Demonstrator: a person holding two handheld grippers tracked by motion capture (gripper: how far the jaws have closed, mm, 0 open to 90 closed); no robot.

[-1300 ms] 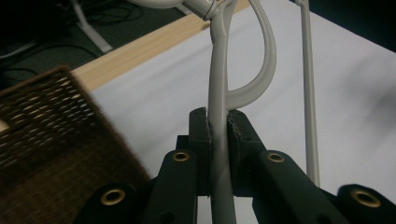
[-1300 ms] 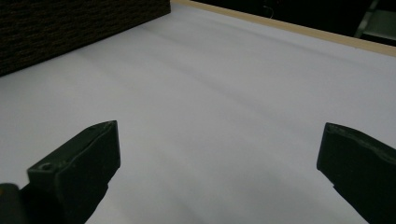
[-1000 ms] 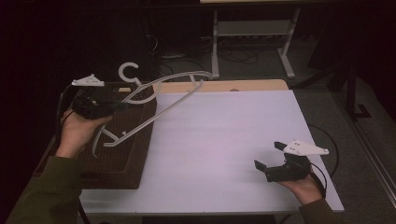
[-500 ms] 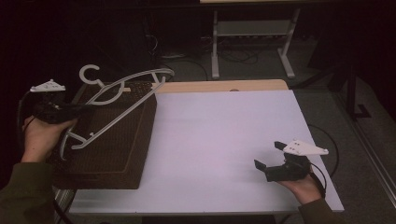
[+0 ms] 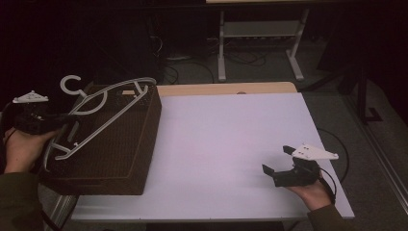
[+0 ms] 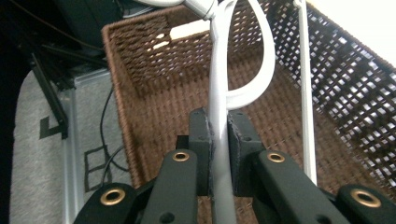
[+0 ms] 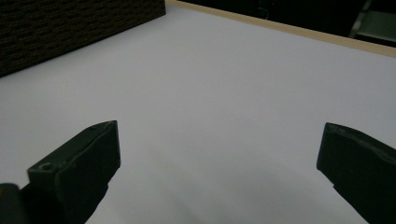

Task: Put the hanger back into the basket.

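Note:
A white plastic clothes hanger [image 5: 103, 108] hangs over the open top of a dark brown woven basket [image 5: 122, 159] at the table's left side. My left gripper [image 5: 67, 120] is shut on one arm of the hanger [image 6: 219, 112], just above the basket's inside [image 6: 163, 107]. The hanger's hook [image 5: 72, 84] points to the far left. My right gripper [image 5: 279, 161] stands open near the table's front right corner, low over the white tabletop [image 7: 224, 93], with nothing between its jaws.
The basket [image 7: 70, 32] sits partly over the table's left edge. A wooden strip [image 5: 226, 88] runs along the table's far edge. Metal stand legs [image 5: 260, 43] and cables lie on the floor behind. The white tabletop [image 5: 226, 139] stretches between basket and right gripper.
My left gripper has carried the hanger leftward and lower, over the basket. The basket has shifted a little on the table. My right gripper has stayed in place, open.

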